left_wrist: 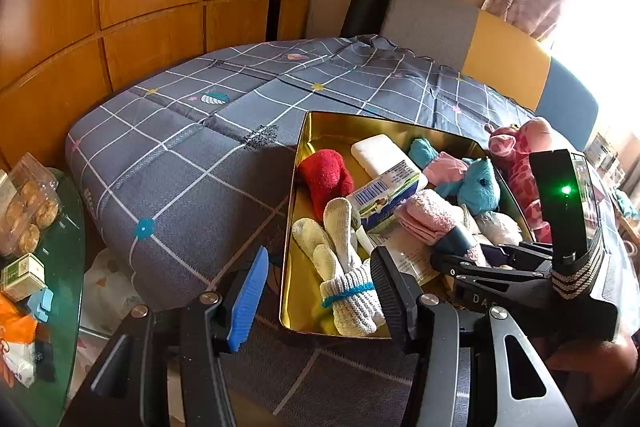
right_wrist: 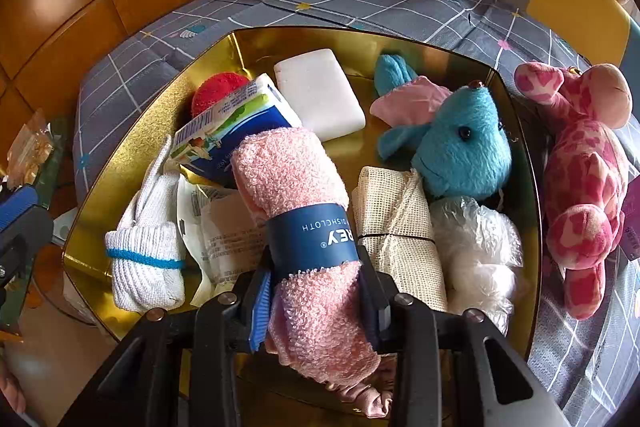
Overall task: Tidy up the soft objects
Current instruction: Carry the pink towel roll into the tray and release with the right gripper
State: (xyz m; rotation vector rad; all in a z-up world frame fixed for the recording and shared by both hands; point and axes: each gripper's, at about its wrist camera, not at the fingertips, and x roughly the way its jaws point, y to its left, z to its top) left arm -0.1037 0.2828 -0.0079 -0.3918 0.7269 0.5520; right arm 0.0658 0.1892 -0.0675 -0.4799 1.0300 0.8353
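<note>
While lowering into the gold tin on the bed, right gripper fingers clamped on rolled pink dishcloth over tin's near edge, presumably to drop among other softs; left gripper fingers apart, empty, near tin's near-left corner.

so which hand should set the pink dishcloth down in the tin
Right. The right gripper is already clamped on the pink dishcloth over the gold tin. The left gripper is open and empty at the tin's near edge.
</note>
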